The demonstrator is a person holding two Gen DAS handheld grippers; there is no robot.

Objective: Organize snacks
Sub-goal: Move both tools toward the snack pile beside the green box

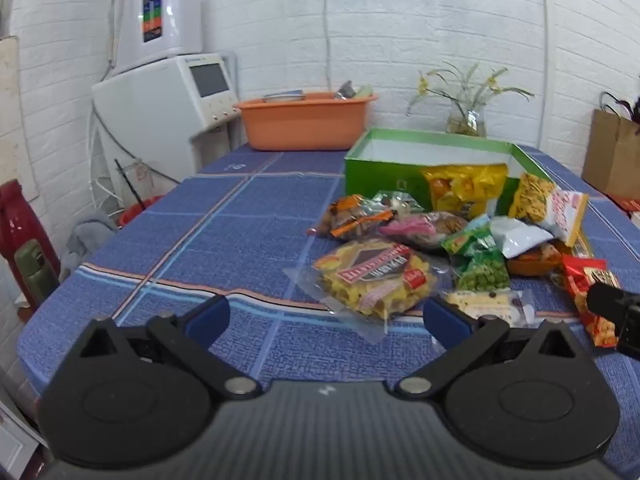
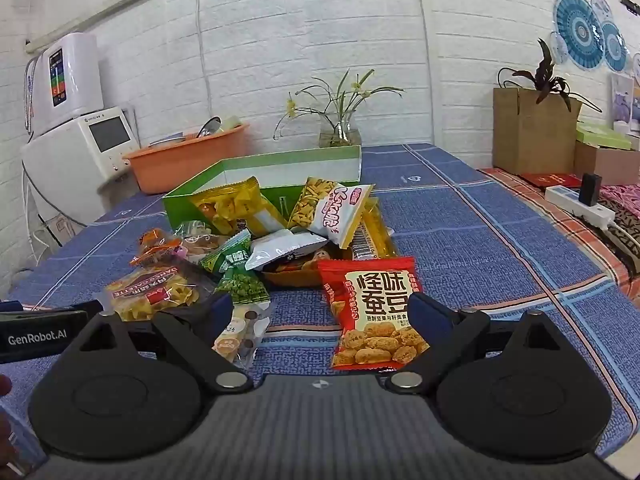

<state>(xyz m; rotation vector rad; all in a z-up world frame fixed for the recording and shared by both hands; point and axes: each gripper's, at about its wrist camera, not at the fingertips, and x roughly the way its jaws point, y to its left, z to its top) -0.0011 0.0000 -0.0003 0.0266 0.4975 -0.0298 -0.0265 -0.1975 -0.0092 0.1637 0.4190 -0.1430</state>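
Table under blue plaid cloth. One green box stood open toward the far side, its floor mostly hidden from me; it looked empty, but I could not confirm. One orange basin and one vase sat behind it, off-task.

The snack pile lay loose on the cloth just in front of the box, two packets leaning on its near wall. I counted roughly twelve packets; overlaps made the count soft.

Key relation: the red packet lay flat, directly ahead of the right gripper, long axis running away from me toward the box, its near end between the spread fingers. The left gripper was nearer the round yellow packet, which lay ahead and slightly right of it.

Both grippers were spread wide, holding nothing.

Judgement: the right gripper was better placed for the first pick, and the red packet would then need carrying forward over the pile.
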